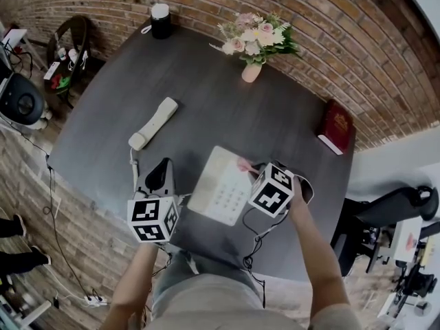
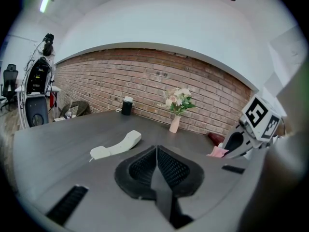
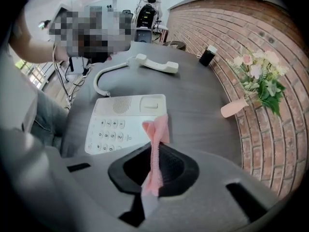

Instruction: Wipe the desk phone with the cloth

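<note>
Closest to the head camera, two grippers are reaching over the near edge of the dark bench (image 1: 206, 81). The left gripper (image 1: 161, 170) is sitting just beside the left side of the phone base (image 1: 223, 184), and its fingers are pressing together with nothing between them. The right gripper (image 1: 253, 169) is working at the base's right side, and its fingers are clamping the single pink cloth (image 3: 155, 139), which is sticking forward as a narrow folded strip.

In the right gripper view the cloth's free end is hanging over the right edge of the base, beside the keypad; whether it is touching the plastic cannot be told. The base is lying straight ahead of and below those fingers, its long axis running away from the person, keypad nearer and speaker grille farther. So the right gripper is the nearer one for wiping, and a stroke leftward across the keys looks like the fitting move.

Beyond the base, one handset (image 1: 155, 122) is lying off its cradle, well apart to the far left, with its cord (image 3: 104, 79) looping back. Farther still, one vase of flowers (image 1: 253, 47), one red book (image 1: 335, 126) and one dark cylinder (image 1: 160, 20) are standing near the brick wall (image 1: 330, 40).
</note>
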Demonstrator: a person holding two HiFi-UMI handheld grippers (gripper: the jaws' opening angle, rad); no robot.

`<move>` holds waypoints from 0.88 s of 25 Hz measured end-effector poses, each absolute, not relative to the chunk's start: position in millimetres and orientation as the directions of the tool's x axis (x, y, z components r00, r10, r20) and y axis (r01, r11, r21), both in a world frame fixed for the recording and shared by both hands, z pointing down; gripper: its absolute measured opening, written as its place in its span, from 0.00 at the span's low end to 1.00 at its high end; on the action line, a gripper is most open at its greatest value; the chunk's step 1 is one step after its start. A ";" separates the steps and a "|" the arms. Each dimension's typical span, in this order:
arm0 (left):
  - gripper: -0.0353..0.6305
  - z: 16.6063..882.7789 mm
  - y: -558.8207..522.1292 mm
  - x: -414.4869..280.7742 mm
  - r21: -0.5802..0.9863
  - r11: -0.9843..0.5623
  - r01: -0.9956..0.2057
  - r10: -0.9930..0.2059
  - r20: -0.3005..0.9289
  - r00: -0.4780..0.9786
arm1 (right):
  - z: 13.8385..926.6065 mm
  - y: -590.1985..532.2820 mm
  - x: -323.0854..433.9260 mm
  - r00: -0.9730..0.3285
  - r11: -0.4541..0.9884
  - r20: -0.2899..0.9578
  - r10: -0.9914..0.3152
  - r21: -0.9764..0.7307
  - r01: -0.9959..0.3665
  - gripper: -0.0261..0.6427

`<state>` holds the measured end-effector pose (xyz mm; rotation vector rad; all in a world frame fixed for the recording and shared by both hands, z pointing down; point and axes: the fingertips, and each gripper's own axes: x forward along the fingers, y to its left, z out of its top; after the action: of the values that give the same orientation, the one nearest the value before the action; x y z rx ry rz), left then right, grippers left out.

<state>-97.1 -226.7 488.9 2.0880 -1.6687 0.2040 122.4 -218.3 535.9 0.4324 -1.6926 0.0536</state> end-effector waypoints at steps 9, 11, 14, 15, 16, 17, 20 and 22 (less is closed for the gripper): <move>0.07 489.3 -224.4 -97.6 0.258 -0.162 -0.953 -0.885 0.390 0.256 | 537.7 -210.2 118.0 -0.113 0.932 0.966 -0.232 0.187 -0.311 0.07; 0.07 490.0 -223.1 -97.9 0.258 -0.163 -0.952 -0.884 0.391 0.257 | 538.9 -207.8 117.4 -0.114 0.932 0.967 -0.227 0.182 -0.312 0.07; 0.07 491.8 -220.8 -99.2 0.258 -0.164 -0.952 -0.882 0.395 0.259 | 542.0 -203.1 116.5 -0.114 0.933 0.969 -0.220 0.174 -0.316 0.07; 0.07 492.6 -220.1 -99.7 0.258 -0.164 -0.952 -0.881 0.396 0.259 | 543.3 -201.6 116.1 -0.115 0.932 0.969 -0.217 0.171 -0.318 0.07; 0.07 493.4 -219.5 -100.2 0.258 -0.164 -0.952 -0.880 0.397 0.260 | 544.5 -200.2 115.6 -0.115 0.932 0.970 -0.215 0.168 -0.321 0.07; 0.07 493.9 -219.0 -100.3 0.258 -0.165 -0.952 -0.880 0.398 0.260 | 545.5 -198.8 115.2 -0.116 0.932 0.970 -0.212 0.165 -0.322 0.07; 0.07 493.5 -217.6 -99.6 0.256 -0.169 -0.952 -0.878 0.399 0.264 | 547.0 -194.4 114.4 -0.120 0.932 0.971 -0.205 0.156 -0.327 0.07; 0.07 492.7 -216.3 -99.9 0.254 -0.173 -0.952 -0.878 0.399 0.266 | 547.5 -191.2 113.6 -0.121 0.931 0.972 -0.202 0.152 -0.331 0.07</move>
<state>-99.9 -216.3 492.7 2.0946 -1.6521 0.2212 113.6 -191.2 547.5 0.4068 -1.7050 0.1150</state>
